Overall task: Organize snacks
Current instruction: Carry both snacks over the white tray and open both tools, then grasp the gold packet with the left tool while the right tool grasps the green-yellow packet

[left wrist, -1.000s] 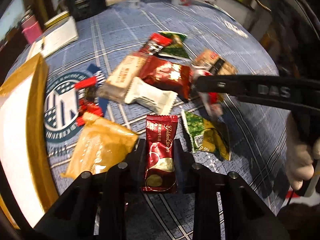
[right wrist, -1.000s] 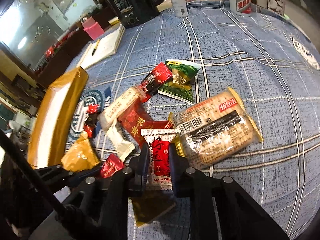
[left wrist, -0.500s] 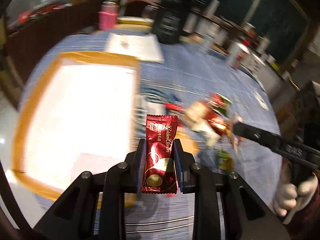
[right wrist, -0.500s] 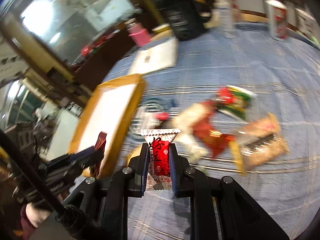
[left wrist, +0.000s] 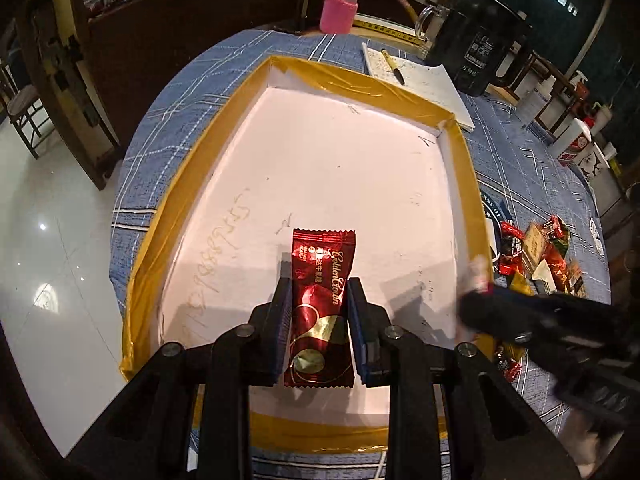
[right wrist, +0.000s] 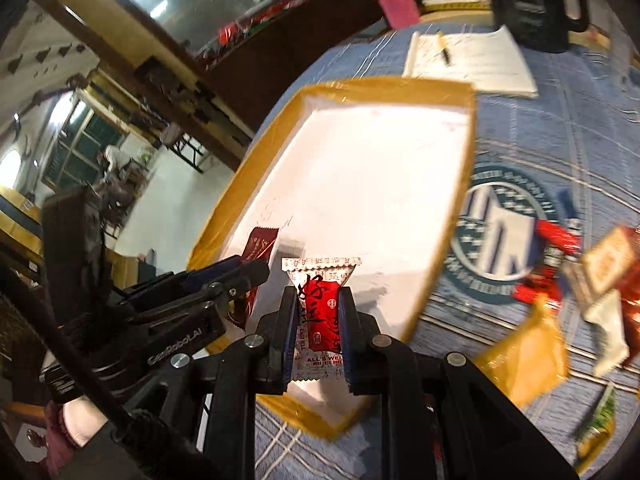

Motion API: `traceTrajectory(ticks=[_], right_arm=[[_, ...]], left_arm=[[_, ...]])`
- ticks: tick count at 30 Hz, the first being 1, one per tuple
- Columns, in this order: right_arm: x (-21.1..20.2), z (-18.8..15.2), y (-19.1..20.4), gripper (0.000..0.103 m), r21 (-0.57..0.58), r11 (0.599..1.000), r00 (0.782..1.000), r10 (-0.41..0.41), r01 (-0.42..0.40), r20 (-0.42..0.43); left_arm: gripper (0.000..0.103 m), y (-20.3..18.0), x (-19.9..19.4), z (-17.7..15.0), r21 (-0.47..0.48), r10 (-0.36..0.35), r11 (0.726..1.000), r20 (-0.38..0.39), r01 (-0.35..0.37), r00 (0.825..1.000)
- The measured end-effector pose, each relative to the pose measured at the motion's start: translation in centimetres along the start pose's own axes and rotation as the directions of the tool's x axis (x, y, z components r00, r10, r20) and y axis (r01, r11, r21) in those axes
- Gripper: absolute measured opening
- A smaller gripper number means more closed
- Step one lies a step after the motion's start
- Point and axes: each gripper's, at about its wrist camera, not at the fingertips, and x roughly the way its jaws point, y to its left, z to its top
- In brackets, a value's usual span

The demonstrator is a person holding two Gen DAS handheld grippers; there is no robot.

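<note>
My left gripper (left wrist: 318, 290) is shut on a dark red candy packet (left wrist: 320, 304) with gold lettering and hangs over the white floor of a shallow tray (left wrist: 224, 128) with yellow taped walls. My right gripper (right wrist: 318, 300) is shut on a red and white snack packet (right wrist: 320, 320) and hovers over the near part of the same tray (right wrist: 452, 88). In the right wrist view the left gripper (right wrist: 256, 268) shows at the left with its dark red packet (right wrist: 260, 242). The right gripper (left wrist: 476, 304) appears blurred at the tray's right wall in the left wrist view.
A pile of loose snack packets (left wrist: 536, 256) lies on the blue checked tablecloth (left wrist: 520, 168) right of the tray. Behind the tray are a white notebook (left wrist: 420, 76) with a pen, a black jug (left wrist: 484, 48) and a pink bottle (left wrist: 340, 8). The table edge and a tiled floor (left wrist: 52, 240) lie left.
Both grippers have swung left from above the snack pile to above the white tray, each still carrying its packet. The pile now lies off to the right.
</note>
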Motion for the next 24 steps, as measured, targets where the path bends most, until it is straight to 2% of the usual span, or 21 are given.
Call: traceTrajectory(ticks=[4, 7, 12, 14, 18, 20, 24], right_arm=[[1.4, 0.0, 0.4, 0.025, -0.002, 1.000, 1.000, -0.012, 0.012, -0.024], [1.5, 0.1, 0.7, 0.029, -0.015, 1.000, 1.000, -0.020, 0.020, -0.008], [0.7, 0.4, 0.8, 0.029, -0.020, 1.000, 1.000, -0.009, 0.010, 0.024], [-0.9, 0.2, -0.1, 0.029, -0.004, 1.000, 0.999, 0.000, 0.001, 0.053], [-5.4, -0.6, -3.2, 0.029, 0.050, 0.999, 0.992, -0.012, 0.006, 0.125], [-8.4, -1.6, -6.2, 0.029, 0.112, 0.993, 0.985, -0.038, 0.020, 0.167], [-12.9, -4.7, -12.2, 0.030, 0.203, 0.974, 0.971, -0.144, 0.105, 0.189]], left_arm=[[0.035, 0.7, -0.4, 0.1, -0.004, -0.021, 1.000, -0.003, 0.021, 1.000], [0.046, 1.5, -0.8, 0.4, -0.030, -0.028, 0.999, 0.003, 0.028, 1.000], [0.047, 2.0, -1.8, 0.6, -0.089, -0.041, 0.995, 0.026, 0.043, 0.999], [0.047, 1.5, -2.6, 0.6, -0.095, -0.052, 0.994, 0.044, 0.056, 0.998], [0.050, -0.6, -3.9, 0.6, -0.079, -0.101, 0.991, 0.077, 0.107, 0.992], [0.053, -2.5, -4.6, 0.6, -0.051, -0.136, 0.989, 0.092, 0.141, 0.986], [0.055, -6.9, -4.6, 0.4, 0.036, -0.196, 0.980, 0.077, 0.194, 0.978]])
